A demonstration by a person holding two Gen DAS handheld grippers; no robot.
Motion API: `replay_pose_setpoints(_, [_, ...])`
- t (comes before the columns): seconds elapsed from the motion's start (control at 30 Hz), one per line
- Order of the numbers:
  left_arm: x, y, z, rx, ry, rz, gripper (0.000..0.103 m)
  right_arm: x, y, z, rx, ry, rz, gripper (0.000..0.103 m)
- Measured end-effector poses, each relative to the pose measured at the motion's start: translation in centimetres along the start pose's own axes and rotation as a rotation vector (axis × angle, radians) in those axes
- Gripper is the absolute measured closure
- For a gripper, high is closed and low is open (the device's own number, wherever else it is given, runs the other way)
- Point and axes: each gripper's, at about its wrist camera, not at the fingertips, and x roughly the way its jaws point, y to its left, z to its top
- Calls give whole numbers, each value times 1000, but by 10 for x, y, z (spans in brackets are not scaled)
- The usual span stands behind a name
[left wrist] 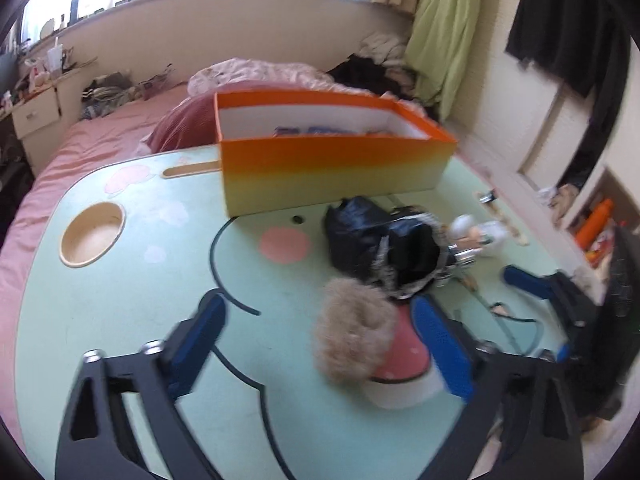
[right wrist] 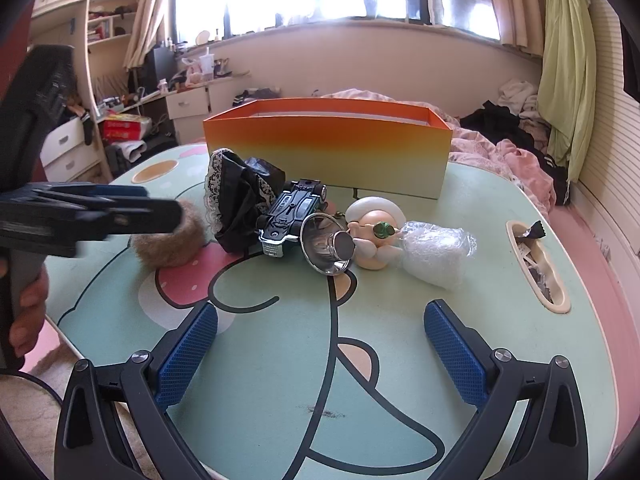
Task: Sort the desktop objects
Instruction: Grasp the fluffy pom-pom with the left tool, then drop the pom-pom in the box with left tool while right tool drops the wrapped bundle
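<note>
While the mint cartoon table (right wrist: 280, 360) carries everything, the orange box (right wrist: 328, 152) at its far edge is the biggest container, with blue items (left wrist: 304, 131) barely visible inside. A side slot (right wrist: 538, 264) holds wrappers. Before the box lie black lace cloth (right wrist: 236, 200), a furry scrunchie (left wrist: 352, 340), a toy car (right wrist: 292, 212). Left gripper (left wrist: 320, 336) straddles the scrunchie, pads apart; right gripper (right wrist: 320, 356) gapes wide, empty.

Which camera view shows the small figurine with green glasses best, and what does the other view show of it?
The right wrist view: the figurine sits near the middle of the table, sharp, its white cap and green glasses plain. In the left wrist view the figurine is small, blurred and partly hidden behind the black fabric.
</note>
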Motion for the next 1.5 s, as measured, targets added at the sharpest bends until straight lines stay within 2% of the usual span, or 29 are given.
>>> replay_pose_setpoints(0.03, [5,-1,-2,10,23,0,30,0,0,0,0,0,0,0])
replay_pose_setpoints(0.07, [8,-4,-4,26,40,-4,44,0,0,0,-1,0,0,0])
replay_pose_setpoints(0.1, [9,-8,-6,46,48,-5,54,0,0,0,-2,0,-1,0])
replay_pose_setpoints(0.13, [8,-12,-8,69,42,1,57,-1,1,1,-2,0,-1,0])
replay_pose_setpoints(0.17, [6,-15,-9,87,32,7,64,-1,1,1,-1,-1,-1,0])
replay_pose_setpoints(0.2, [3,-17,-12,101,22,13,65,-1,1,1,0,-1,-1,0])
replay_pose_setpoints(0.33, [-6,-20,-26,103,11,-43,65,-1,0,1,4,-5,3,0])
replay_pose_setpoints(0.43, [-14,-27,-39,142,-26,-17,65,-5,-3,3,20,-10,33,0])
replay_pose_setpoints(0.5, [-18,-31,-44,156,-40,0,64,-9,-12,6,48,2,97,0])
replay_pose_setpoints(0.53, [-17,-32,-45,156,-44,8,62,-12,-19,7,71,5,129,0])
replay_pose_setpoints(0.57, [-16,-32,-46,152,-48,21,50,-16,-28,10,94,-2,139,0])
replay_pose_setpoints(0.6, [-15,-31,-45,149,-47,26,33,-19,-35,13,101,-12,121,0])
replay_pose_setpoints(0.63, [-14,-31,-45,145,-47,34,28,-22,-41,15,99,-24,85,0])
replay_pose_setpoints(0.7, [-13,-30,-44,145,-56,37,26,-24,-56,20,108,-17,15,3])
replay_pose_setpoints(0.77, [-13,-30,-44,146,-60,38,26,-22,-65,25,136,22,33,11])
replay_pose_setpoints(0.83, [-12,-30,-44,147,-64,37,26,-19,-67,33,135,54,-14,16])
replay_pose_setpoints(0.87, [-12,-30,-45,148,-67,36,26,-19,-66,37,130,55,-39,16])
replay_pose_setpoints(0.9, [-12,-30,-45,151,-71,32,32,-18,-66,42,120,49,-58,16])
replay_pose_setpoints(0.93, [-13,-31,-46,159,-79,23,41,-15,-65,47,104,46,-74,16])
replay_pose_setpoints(0.97, [-14,-32,-46,169,-89,20,61,-13,-64,50,93,46,-87,16])
replay_pose_setpoints(1.0, [-14,-33,-46,171,-91,22,64,-10,-62,53,73,50,-99,16])
replay_pose_setpoints(1.07, [-13,-33,-46,170,-93,20,64,0,-61,59,58,90,-69,17])
replay_pose_setpoints(1.13, [-13,-32,-46,166,-94,15,64,9,-67,58,67,139,-25,28])
replay_pose_setpoints(1.2, [-14,-32,-46,165,-95,14,65,21,-68,61,68,183,3,32])
replay_pose_setpoints(1.23, [-14,-32,-46,166,-94,13,65,25,-71,61,70,196,23,47])
replay_pose_setpoints(1.27, [-14,-31,-46,164,-94,10,65,32,-73,60,84,228,51,57])
replay_pose_setpoints(1.3, [-14,-30,-46,164,-93,7,65,29,-74,58,80,210,37,65])
replay_pose_setpoints(1.4, [-15,-27,-44,151,-93,-1,66,16,-76,50,91,174,63,67])
replay_pose_setpoints(1.5, [-21,-23,-40,142,-113,-2,66,-6,-76,45,95,98,28,67])
